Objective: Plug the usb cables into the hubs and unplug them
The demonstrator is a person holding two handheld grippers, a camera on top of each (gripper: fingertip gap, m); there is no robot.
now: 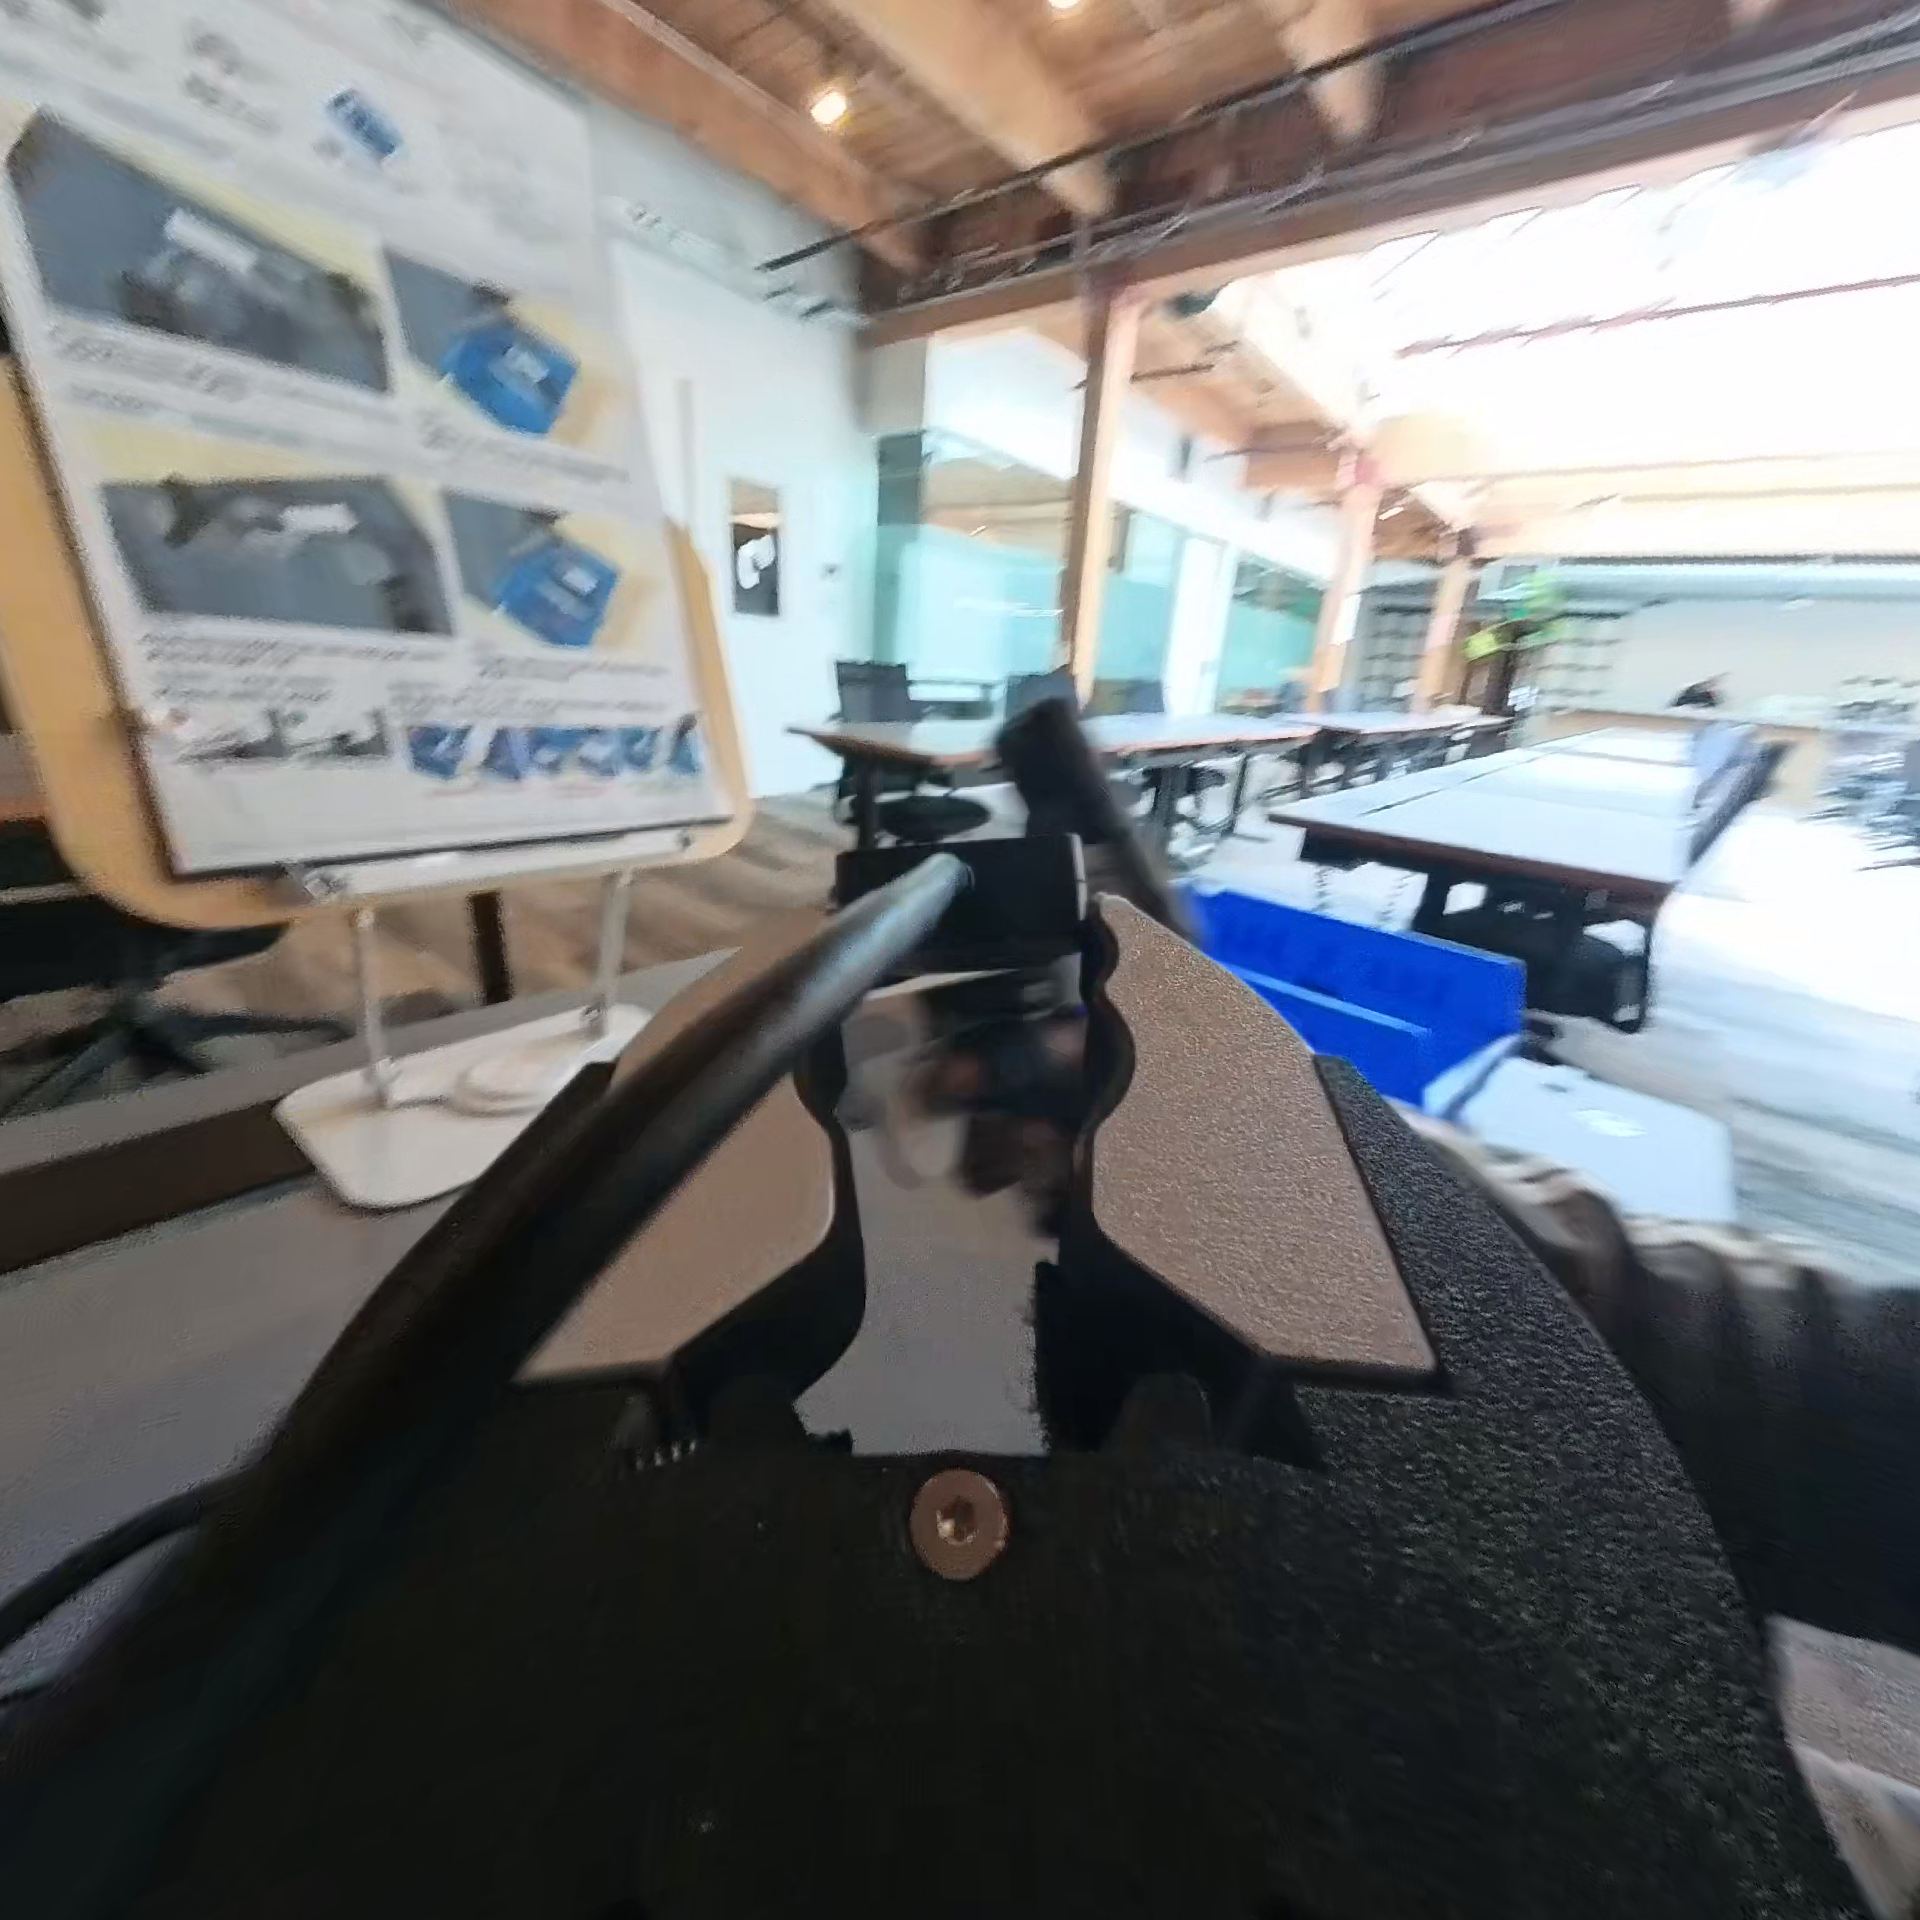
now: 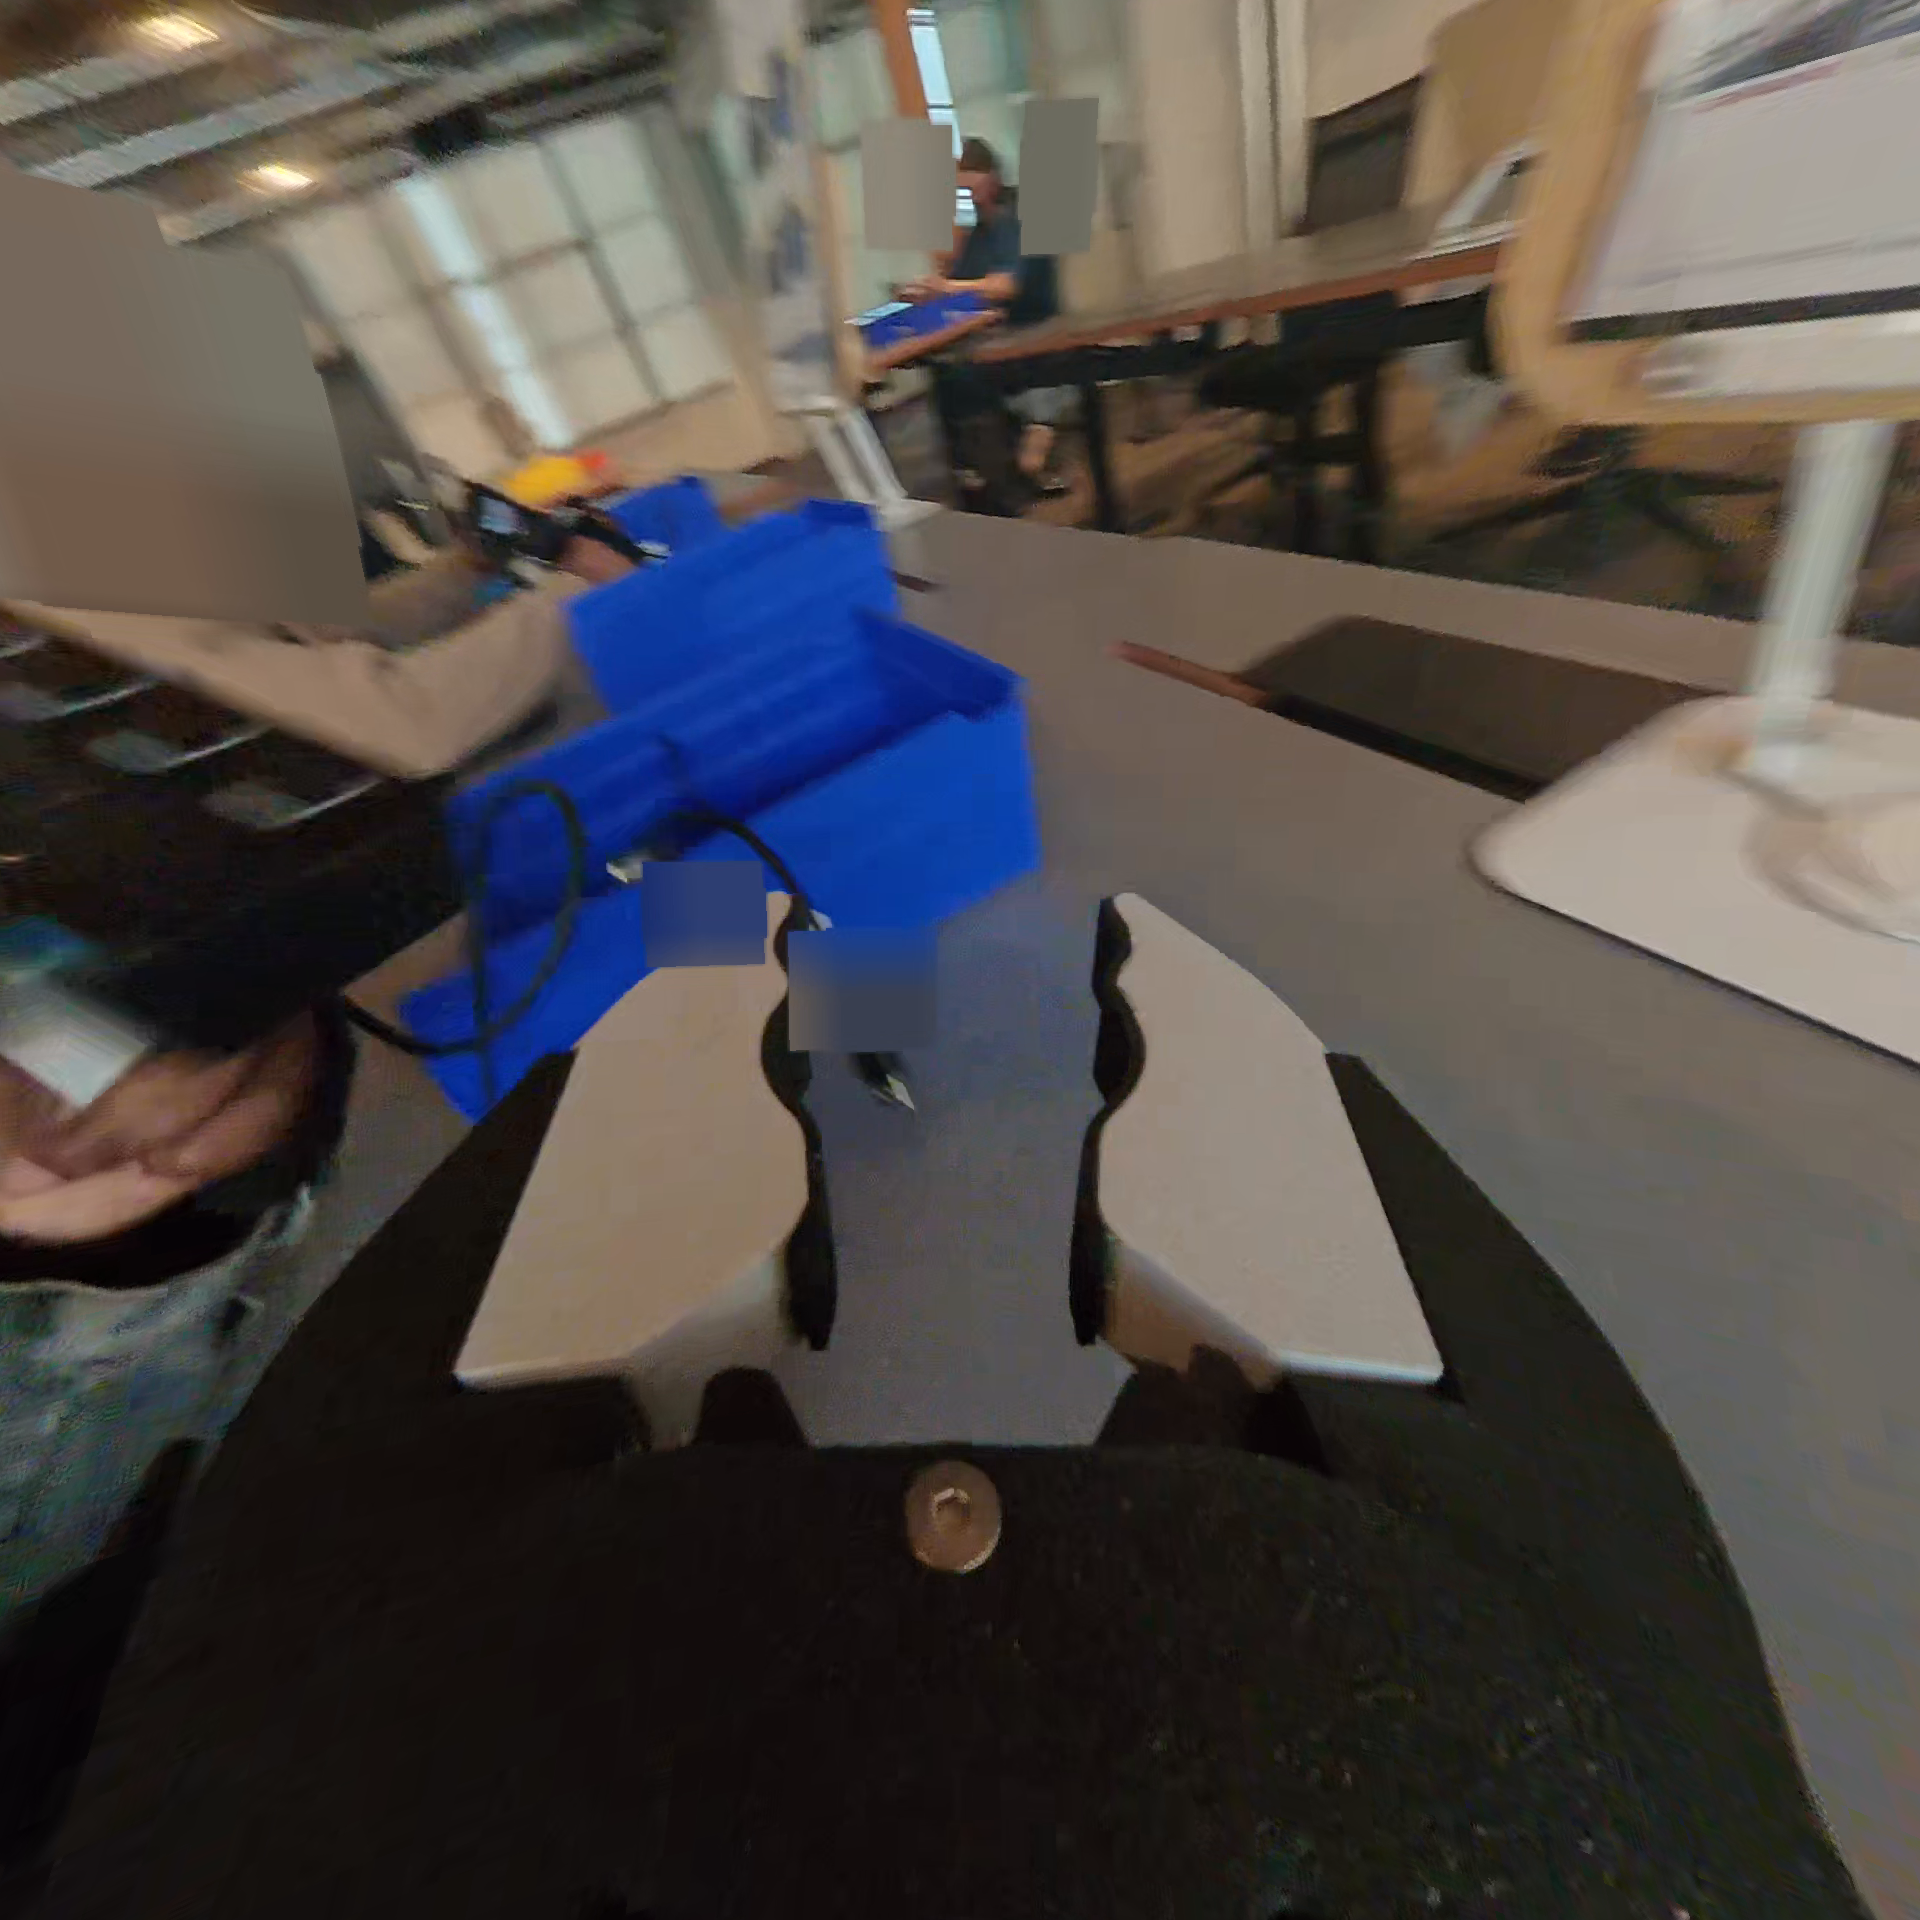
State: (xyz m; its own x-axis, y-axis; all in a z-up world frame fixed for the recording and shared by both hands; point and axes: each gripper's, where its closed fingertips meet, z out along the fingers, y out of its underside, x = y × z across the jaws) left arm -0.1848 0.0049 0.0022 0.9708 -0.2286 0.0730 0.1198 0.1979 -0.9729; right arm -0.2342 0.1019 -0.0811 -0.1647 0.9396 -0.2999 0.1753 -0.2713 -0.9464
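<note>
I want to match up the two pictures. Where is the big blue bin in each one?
Left wrist view: the blue bin sits right of centre, just beyond the right finger's tip.
Right wrist view: it is left of centre, above the left finger, with thin black cables draped over it.
Shared landmark: the white stand base.

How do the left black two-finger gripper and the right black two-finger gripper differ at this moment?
The left gripper has a black block at its fingertips, though blur hides whether it is clamped; the right gripper has nothing between its fingers, only grey table. A thick black cable lies across one of the left gripper's finger plates; the right gripper's plates are bare. Shared: black bodies, pale textured finger plates, similar finger spread.
</note>
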